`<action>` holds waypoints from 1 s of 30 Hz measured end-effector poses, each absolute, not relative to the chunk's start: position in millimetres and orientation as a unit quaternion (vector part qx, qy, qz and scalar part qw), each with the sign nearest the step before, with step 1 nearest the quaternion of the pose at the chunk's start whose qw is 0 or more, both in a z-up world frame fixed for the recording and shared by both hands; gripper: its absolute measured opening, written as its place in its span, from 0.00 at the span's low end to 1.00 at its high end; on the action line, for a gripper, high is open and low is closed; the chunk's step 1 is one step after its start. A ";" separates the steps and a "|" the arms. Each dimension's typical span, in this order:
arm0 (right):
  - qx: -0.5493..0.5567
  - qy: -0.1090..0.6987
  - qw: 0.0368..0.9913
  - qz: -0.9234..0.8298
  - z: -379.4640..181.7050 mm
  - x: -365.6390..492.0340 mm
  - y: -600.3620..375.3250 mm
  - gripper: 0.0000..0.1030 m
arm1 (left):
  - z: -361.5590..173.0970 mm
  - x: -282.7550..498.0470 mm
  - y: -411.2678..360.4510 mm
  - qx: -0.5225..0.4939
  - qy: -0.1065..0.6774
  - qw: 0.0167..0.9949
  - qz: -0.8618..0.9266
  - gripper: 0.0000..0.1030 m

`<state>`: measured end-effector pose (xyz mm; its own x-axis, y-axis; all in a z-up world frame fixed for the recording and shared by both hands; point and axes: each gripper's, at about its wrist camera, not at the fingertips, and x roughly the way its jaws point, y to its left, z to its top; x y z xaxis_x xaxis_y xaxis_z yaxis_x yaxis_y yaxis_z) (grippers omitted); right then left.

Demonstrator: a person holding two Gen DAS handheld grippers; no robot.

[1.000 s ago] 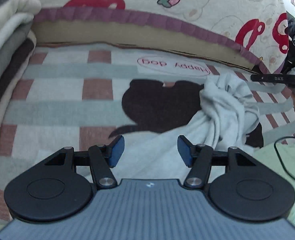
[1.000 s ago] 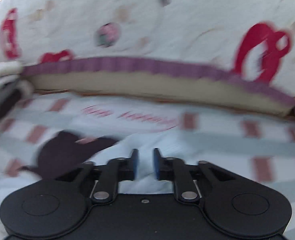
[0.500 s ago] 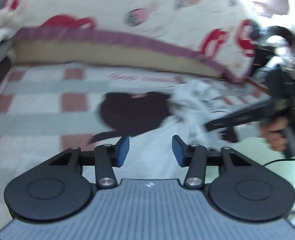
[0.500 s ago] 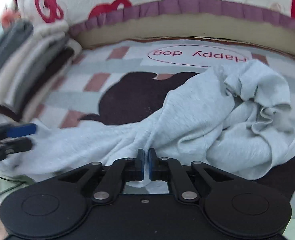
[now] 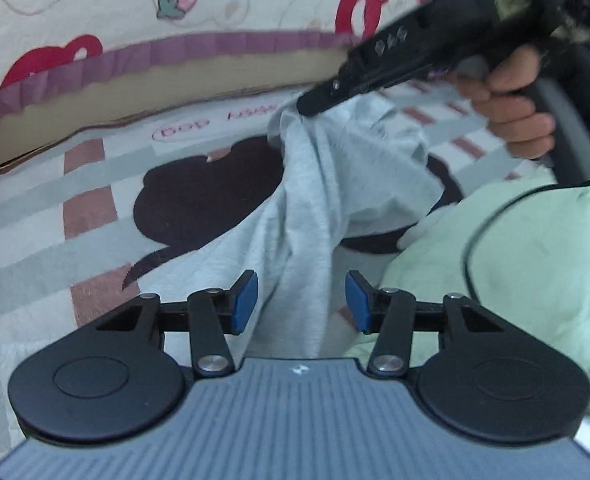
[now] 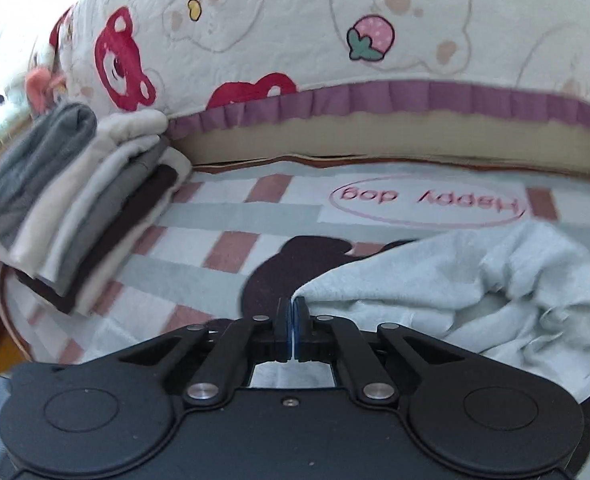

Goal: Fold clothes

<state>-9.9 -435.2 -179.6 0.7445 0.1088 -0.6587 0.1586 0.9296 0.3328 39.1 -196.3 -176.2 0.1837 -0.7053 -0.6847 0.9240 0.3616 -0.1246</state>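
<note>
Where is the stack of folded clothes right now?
In the right wrist view the stack of folded clothes sits at the far left on the checked blanket, against the purple-trimmed quilt, clear of the grey garment.

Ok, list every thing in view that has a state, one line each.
Grey garment: crumpled, unfolded, one edge lifted off the mat.
Right gripper: shut on the grey garment's edge, its jaws just closed.
Left gripper: open, a fold of the garment between the pads, not pinched.
Stack of clothes: folded, piled at the mat's left side.
Mat: spread flat.
</note>
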 end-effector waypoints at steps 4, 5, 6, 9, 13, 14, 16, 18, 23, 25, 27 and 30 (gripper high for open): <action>0.186 0.346 0.920 0.002 -175.8 -12.9 -435.8 0.03 | -188.4 49.5 -209.5 0.168 0.362 0.755 -0.520 0.10; 0.186 0.345 0.920 0.006 -175.5 -13.5 -435.7 0.03 | -190.3 49.8 -212.6 0.185 0.356 0.763 -0.506 0.03; 0.186 0.342 0.921 0.007 -176.1 -14.6 -435.8 0.03 | -189.6 50.3 -213.0 0.196 0.347 0.771 -0.496 0.03; 0.197 0.332 0.922 0.006 -179.9 -18.4 -439.3 0.03 | -180.4 60.5 -206.2 0.180 0.327 0.792 -0.482 0.03; 0.204 0.345 0.916 0.010 -184.3 -18.1 -440.9 0.04 | -178.5 87.7 -194.6 0.123 0.321 0.815 -0.467 0.03; 0.198 0.355 0.914 0.016 -184.7 -17.7 -437.3 0.04 | -180.0 93.3 -193.5 0.114 0.327 0.817 -0.460 0.03; 0.185 0.367 0.911 0.033 -185.6 -22.0 -426.0 0.07 | -179.6 94.5 -191.2 0.114 0.317 0.826 -0.451 0.03; 0.170 0.379 0.908 0.047 -186.7 -26.7 -415.0 0.11 | -177.8 92.4 -190.9 0.124 0.301 0.839 -0.435 0.04; 0.062 0.419 0.904 -0.059 -206.3 -57.3 -399.9 0.46 | -184.9 98.0 -179.8 0.110 0.314 0.851 -0.406 0.04; 0.042 0.431 0.895 -0.113 -217.0 -68.3 -403.5 0.51 | -189.1 101.1 -177.3 0.108 0.323 0.851 -0.400 0.04; 0.033 0.417 0.896 -0.152 -220.8 -77.7 -409.0 0.56 | -190.7 101.9 -175.4 0.105 0.327 0.850 -0.400 0.04; 0.054 0.393 0.902 -0.169 -219.9 -84.6 -418.8 0.64 | -190.8 100.8 -173.8 0.105 0.324 0.850 -0.401 0.04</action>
<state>-84.6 -418.8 -219.9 0.6342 -0.2621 -0.7274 0.3473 0.9371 -0.0348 100.8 -173.8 -190.8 0.4679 -0.6137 -0.6360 0.7501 0.6563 -0.0814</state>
